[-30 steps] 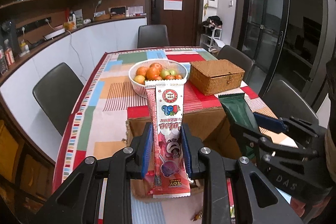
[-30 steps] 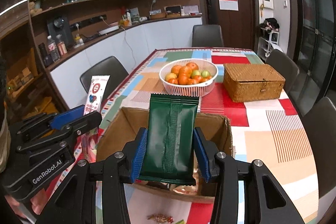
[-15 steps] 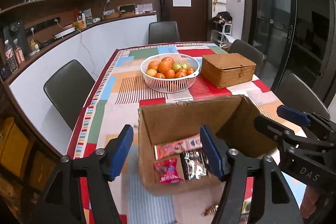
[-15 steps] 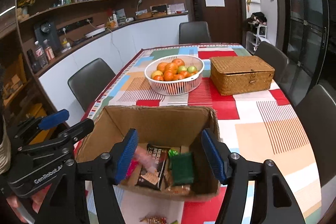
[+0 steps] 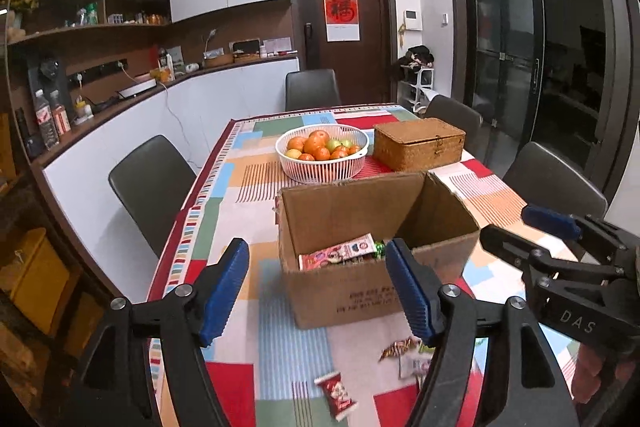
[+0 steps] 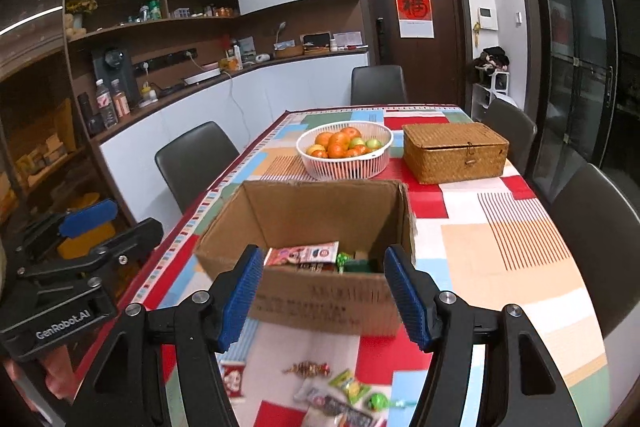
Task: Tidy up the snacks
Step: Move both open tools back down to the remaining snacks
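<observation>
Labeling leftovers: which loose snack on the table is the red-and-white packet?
The small packet lying alone, farthest left; the others cluster further right.

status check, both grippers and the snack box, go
Left gripper open, empty. Right gripper open, empty. Cardboard box holds snacks; loose snacks on tablecloth in front. Nothing blocking.

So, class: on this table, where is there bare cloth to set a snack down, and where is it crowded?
Free: the patterned tablecloth right of the open brown cardboard box, and the strip left of it. Crowded: the near edge, strewn with loose wrapped snacks, and behind the box, where the white fruit basket and woven wicker chest sit.
</observation>
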The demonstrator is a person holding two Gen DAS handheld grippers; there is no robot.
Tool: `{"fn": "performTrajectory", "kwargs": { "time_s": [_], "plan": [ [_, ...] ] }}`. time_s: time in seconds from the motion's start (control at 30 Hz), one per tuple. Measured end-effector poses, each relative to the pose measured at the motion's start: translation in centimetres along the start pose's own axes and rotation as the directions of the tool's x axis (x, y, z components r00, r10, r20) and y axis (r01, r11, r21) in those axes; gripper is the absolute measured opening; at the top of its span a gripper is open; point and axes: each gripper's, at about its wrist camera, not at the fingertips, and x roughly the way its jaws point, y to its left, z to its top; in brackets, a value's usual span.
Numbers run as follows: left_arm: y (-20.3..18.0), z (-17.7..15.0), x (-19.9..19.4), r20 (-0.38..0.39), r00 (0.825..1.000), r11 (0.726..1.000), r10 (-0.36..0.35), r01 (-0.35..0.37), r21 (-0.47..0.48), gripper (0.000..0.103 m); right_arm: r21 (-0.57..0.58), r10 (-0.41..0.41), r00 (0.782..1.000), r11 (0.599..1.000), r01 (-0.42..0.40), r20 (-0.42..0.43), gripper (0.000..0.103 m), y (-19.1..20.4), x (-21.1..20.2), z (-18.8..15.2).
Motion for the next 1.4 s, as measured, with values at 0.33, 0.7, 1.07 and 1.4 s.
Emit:
{"fn": "performTrajectory", "kwargs": {
  "time_s": [0.33,0.7,1.07,1.4],
  "plan": [
    [-0.8,-5.2,-3.2,-0.043,0.999,0.999,-0.004,0.003,-0.036,0.072,-0.022,-0.010,1.000,1.000,0.010,0.010,0.064,0.9,-4.1,-4.1],
    [-1.3,-11.0,-2.3,-0.178,0.983,0.997,-0.039,0.025,-0.077,0.072,-0.020,0.027,0.992,0.999,-0.029,-0.125,0.064,1.0,-3.5,-9.8],
    [-1.0,-14.9,-0.1,-0.263,0.964,0.998,-0.026,0.009,-0.065,0.071,0.021,0.064,0.952,0.998,-0.060,-0.298,0.063,0.9,-0.3,-14.8],
    [-0.6,-16.7,2.5,-0.323,0.945,0.997,-0.052,0.029,-0.076,0.071,0.045,0.070,0.928,0.997,-0.057,-0.366,0.057,0.7,2.4,-16.5]
  ]
}}
